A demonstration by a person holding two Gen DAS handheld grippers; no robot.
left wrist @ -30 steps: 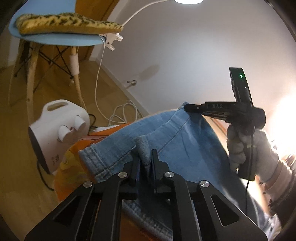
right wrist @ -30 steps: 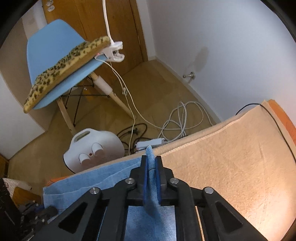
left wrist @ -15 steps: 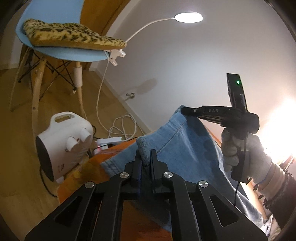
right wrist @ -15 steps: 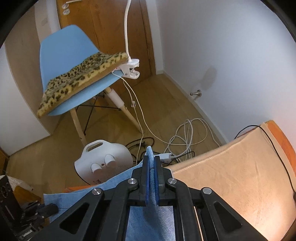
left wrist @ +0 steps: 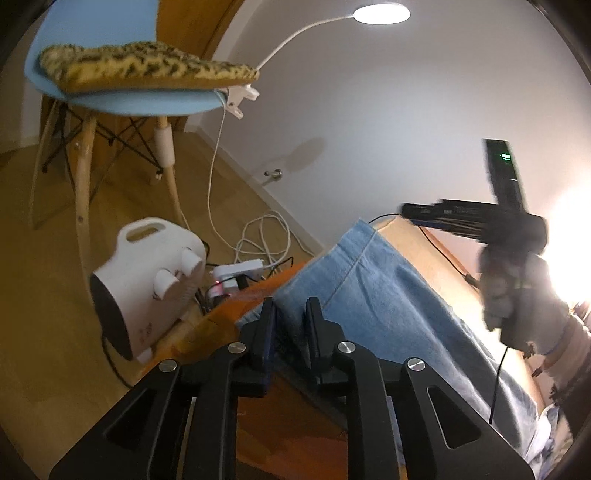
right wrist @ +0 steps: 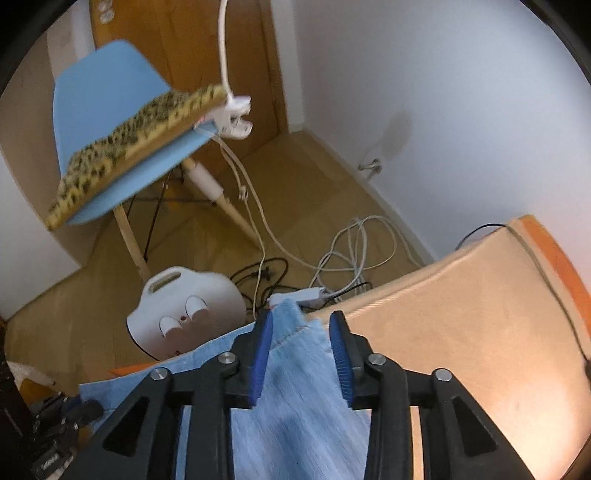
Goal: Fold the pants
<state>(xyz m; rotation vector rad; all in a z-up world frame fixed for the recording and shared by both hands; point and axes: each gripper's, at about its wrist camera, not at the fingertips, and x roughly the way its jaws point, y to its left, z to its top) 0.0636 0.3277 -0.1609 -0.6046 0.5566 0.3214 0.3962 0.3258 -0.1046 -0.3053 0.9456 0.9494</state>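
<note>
The light-blue denim pants (left wrist: 388,299) lie spread on the tan cloth-covered surface (right wrist: 461,332), their far hem at its edge. My left gripper (left wrist: 290,314) is open, its jaws apart just above the near corner of the pants. My right gripper (right wrist: 301,328) is open; the pants' corner (right wrist: 295,332) lies loose between its blue pads (right wrist: 260,354), not pinched. In the left wrist view the right gripper (left wrist: 417,212) shows at the right, held by a gloved hand, above the pants' far edge.
A white fan heater (left wrist: 147,280) stands on the wooden floor beside the surface. A blue chair (right wrist: 110,122) with a leopard cushion holds a clip-on lamp (left wrist: 380,13). White cables and a power strip (right wrist: 306,293) lie by the wall.
Both grippers were shut on folds of denim; now both have opened and let go, and the pants have dropped flat onto the surface.
</note>
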